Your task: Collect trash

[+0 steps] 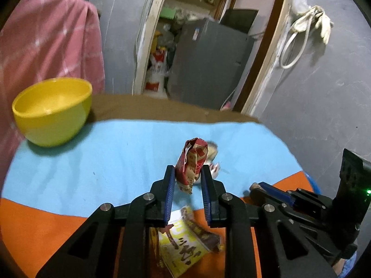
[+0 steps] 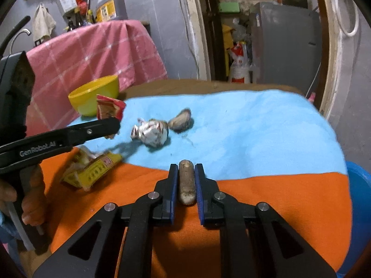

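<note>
While upright in the left tongs, the red wrapper (crumpled) points up.

Home kitchen: a fridge is standing by the doorway, an oil jug and bottles are crowding a shelf.

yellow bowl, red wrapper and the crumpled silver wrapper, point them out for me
yellow bowl (image 1: 52, 113), left wrist view, on its outer wall below the rim
red wrapper (image 1: 192, 162), left wrist view, on its creased middle
crumpled silver wrapper (image 2: 150, 132), right wrist view, on the centre of the wad
</note>
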